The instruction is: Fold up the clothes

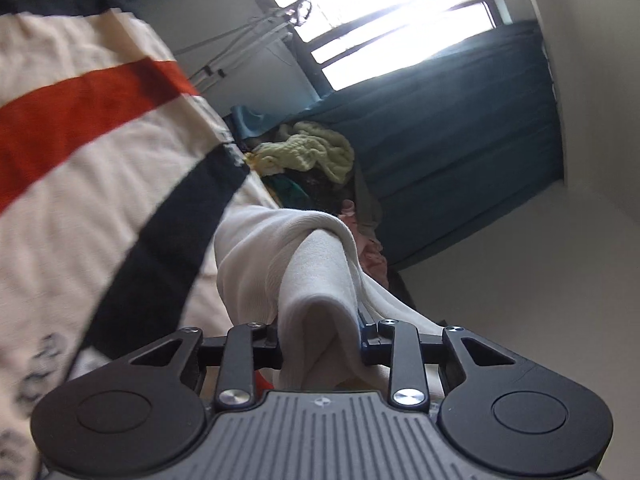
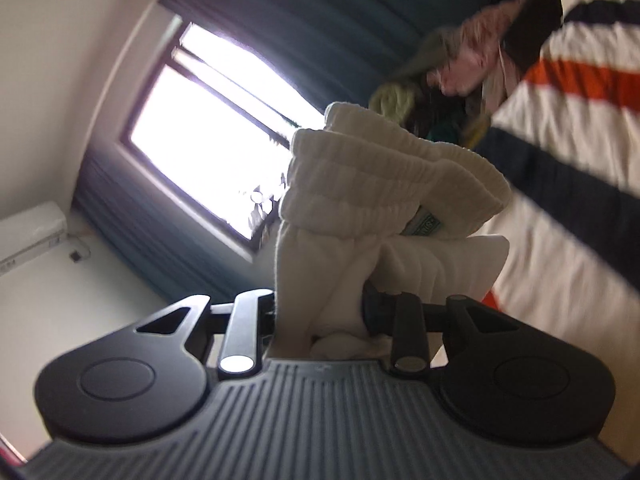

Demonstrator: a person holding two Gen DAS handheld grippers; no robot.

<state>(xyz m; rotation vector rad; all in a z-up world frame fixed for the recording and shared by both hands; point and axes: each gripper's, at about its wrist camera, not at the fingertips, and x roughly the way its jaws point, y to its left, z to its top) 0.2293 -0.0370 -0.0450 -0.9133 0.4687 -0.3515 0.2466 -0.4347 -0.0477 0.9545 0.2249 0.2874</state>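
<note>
Between both pairs of jaws: a white garment lifted clear of the striped bedspread.

Left gripper and right gripper each pinch bunched white garment, likely to spread it for folding. Beside it lies the striped bedspread; beyond, a heap of clothes, blue curtain, window.

White ribbed garment, bunched, ends clamped in both jaws.

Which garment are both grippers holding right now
The plain white ribbed garment, clamped by the left gripper and right gripper; the yellow-green knit lies piled behind.
</note>
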